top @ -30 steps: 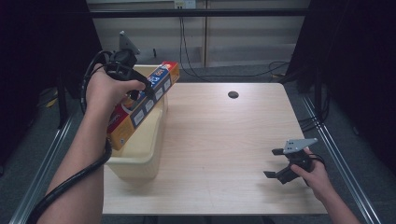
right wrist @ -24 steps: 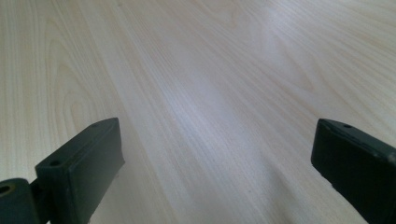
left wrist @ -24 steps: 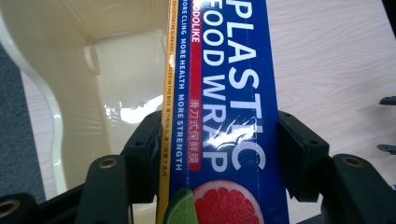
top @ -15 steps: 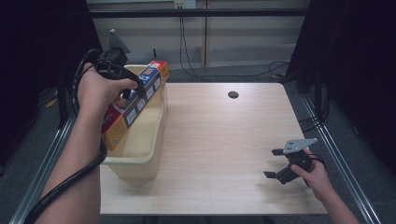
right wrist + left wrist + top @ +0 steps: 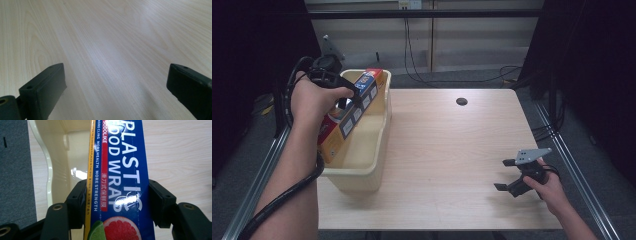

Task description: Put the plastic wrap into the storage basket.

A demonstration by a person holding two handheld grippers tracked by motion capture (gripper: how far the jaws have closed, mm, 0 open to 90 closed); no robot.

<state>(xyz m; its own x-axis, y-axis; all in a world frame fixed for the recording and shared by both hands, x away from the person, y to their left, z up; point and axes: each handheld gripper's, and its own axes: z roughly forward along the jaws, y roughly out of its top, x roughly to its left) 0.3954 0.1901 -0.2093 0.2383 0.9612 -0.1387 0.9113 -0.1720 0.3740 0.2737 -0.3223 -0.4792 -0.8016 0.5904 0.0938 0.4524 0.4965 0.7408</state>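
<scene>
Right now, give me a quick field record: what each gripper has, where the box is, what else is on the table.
left gripper: jaws shut across the plastic wrap box
box position: tilted, lower end inside the cream bin, upper end above the bin's far rim
bin: at the table's left edge
right gripper: jaws open, nothing between them, low over the table near its right front corner
other: dark round hole near the table's far edge

The high view sits up above the near edge of the table [image 5: 452,150], looking forward and down, pretty far back. The left gripper view is jammed right up against the plastic wrap box [image 5: 120,182], with the tub [image 5: 50,170] at upper left; both also appear at the high view's left. The right gripper view skims low over bare tabletop.
</scene>
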